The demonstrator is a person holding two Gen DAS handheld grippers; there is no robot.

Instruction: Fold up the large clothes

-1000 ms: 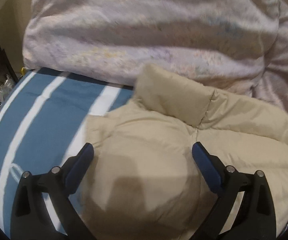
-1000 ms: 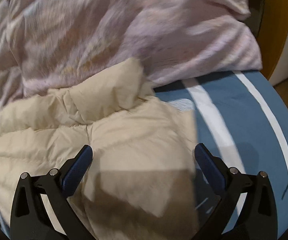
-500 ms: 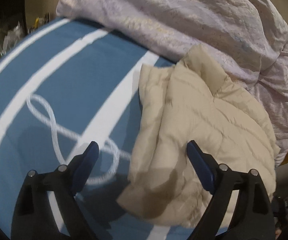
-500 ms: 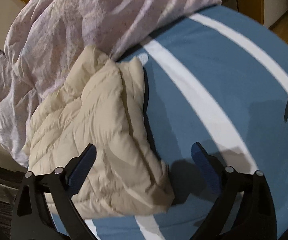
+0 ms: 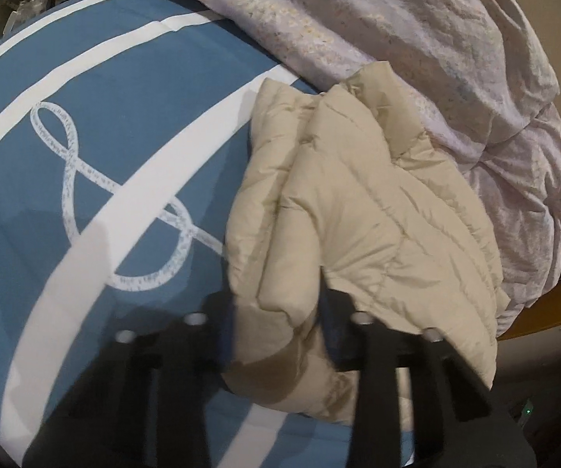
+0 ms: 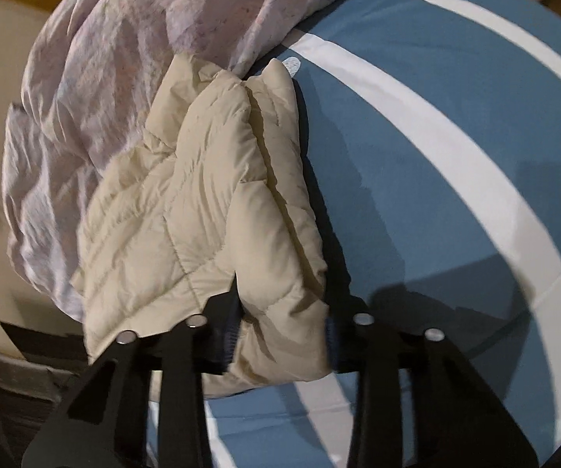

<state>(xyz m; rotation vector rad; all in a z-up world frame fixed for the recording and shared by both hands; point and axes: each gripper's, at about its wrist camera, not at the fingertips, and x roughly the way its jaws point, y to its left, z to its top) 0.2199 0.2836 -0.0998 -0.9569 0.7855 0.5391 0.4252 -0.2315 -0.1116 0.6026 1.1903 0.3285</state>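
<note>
**Both grippers pinch the near edge of the folded jacket**

I have the left gripper [image 5: 276, 327] closed narrow on a thick roll of the beige jacket [image 5: 358, 210] at its near-left corner; padding bulges up between the jaws. The right gripper [image 6: 282, 331] is clamped the same way on the near corner in its own view, the jaws squeezing several quilted layers. Whether the two grips sit on one corner or on two neighbouring ones, I cannot tell, since neither camera shows the other tool.

The jacket lies bunched into a thick, narrow bundle on the blue bedcover [image 5: 132, 78] with white stripes. Its far end touches the crumpled lilac duvet [image 5: 397, 39], which is heaped along the far side. In the left view the open cover lies to the left of the jacket; in the right view [image 6: 436, 117] it lies to the right.

I judge the low grip on the near edge is meant to catch all layers at once, so the bundle moves as one piece and does not spring open. Puffy fill resists a crease, so the next move likely calls for a firm hold and a slow lift or drag; a loose layer could slip out.

No containers are clearly visible in either view.
</note>
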